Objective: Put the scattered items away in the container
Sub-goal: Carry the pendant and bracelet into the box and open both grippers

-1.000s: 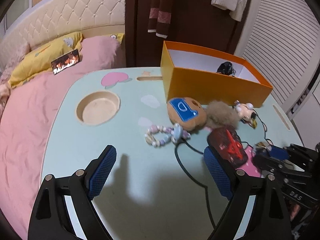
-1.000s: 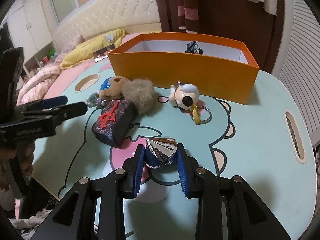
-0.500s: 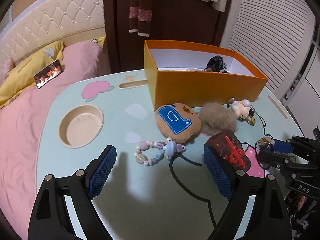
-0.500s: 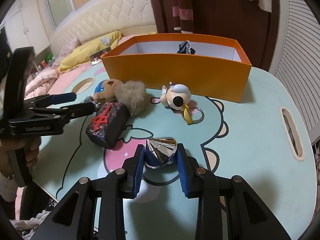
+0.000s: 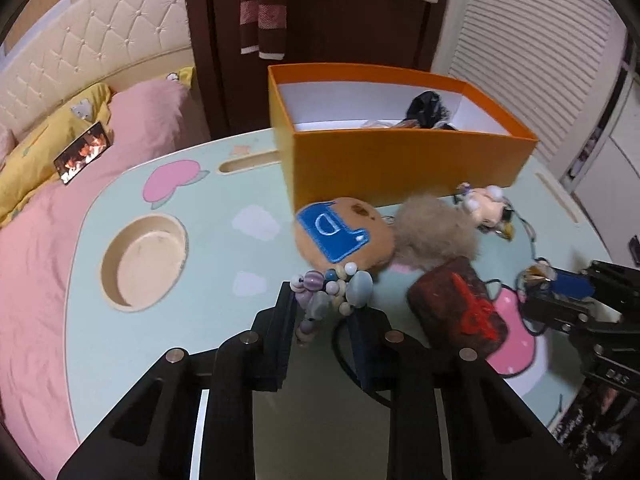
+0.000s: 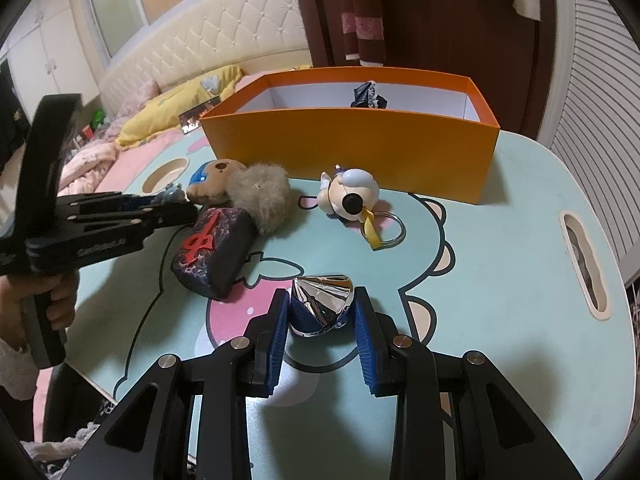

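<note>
An orange box point(image 5: 404, 160) stands at the back of the pale green table; it also shows in the right wrist view point(image 6: 352, 152). My left gripper point(image 5: 326, 312) is shut on a pastel bead bracelet point(image 5: 332, 290), held just above the table. My right gripper point(image 6: 322, 316) is shut on a shiny silver cone-shaped object point(image 6: 322, 300) over the table's front. On the table lie a brown plush with a blue patch point(image 5: 340, 234), a fluffy beige pompom point(image 5: 434, 232), a dark pouch with a red mark point(image 5: 460, 308) and a small figure keychain point(image 6: 354, 196).
A round cup recess point(image 5: 144, 260) is sunk in the table at the left. A dark item point(image 5: 426, 108) lies inside the box. A bed with pink bedding point(image 5: 36, 216) borders the table's left side. A slot point(image 6: 584, 260) cuts the table's right edge.
My left gripper moved forward and closed on the bead bracelet, which is now lifted. My right gripper stays shut on the silver object and has risen slightly.
</note>
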A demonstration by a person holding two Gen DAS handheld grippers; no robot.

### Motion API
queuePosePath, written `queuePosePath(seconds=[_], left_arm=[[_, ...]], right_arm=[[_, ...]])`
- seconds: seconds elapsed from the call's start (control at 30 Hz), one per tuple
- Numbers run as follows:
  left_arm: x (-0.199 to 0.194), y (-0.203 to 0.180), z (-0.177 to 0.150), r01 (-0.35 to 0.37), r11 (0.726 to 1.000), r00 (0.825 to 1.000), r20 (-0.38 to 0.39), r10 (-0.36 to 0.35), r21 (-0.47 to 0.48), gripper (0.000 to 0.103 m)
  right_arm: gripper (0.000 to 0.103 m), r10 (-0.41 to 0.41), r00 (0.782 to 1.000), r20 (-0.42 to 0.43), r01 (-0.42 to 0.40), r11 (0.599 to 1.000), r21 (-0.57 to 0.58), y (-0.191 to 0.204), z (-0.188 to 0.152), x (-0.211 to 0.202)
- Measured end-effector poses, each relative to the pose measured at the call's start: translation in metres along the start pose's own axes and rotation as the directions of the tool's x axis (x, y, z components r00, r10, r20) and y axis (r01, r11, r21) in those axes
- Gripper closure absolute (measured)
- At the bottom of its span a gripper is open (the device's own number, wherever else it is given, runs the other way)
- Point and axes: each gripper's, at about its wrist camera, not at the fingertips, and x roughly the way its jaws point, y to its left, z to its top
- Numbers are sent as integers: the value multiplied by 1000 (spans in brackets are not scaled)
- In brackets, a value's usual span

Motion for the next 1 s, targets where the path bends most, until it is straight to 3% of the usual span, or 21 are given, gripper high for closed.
queuePosePath(seconds=[0.47, 1.0], left_arm=[[-44, -17, 4, 82, 996, 991, 112, -80, -19, 90], [-29, -34, 47, 107, 994, 987, 119, -109, 20, 90]], right_arm=[[73, -9, 999, 32, 9, 1000, -17, 1, 7, -9], [73, -8, 994, 109, 15, 998, -64, -1, 58, -17]])
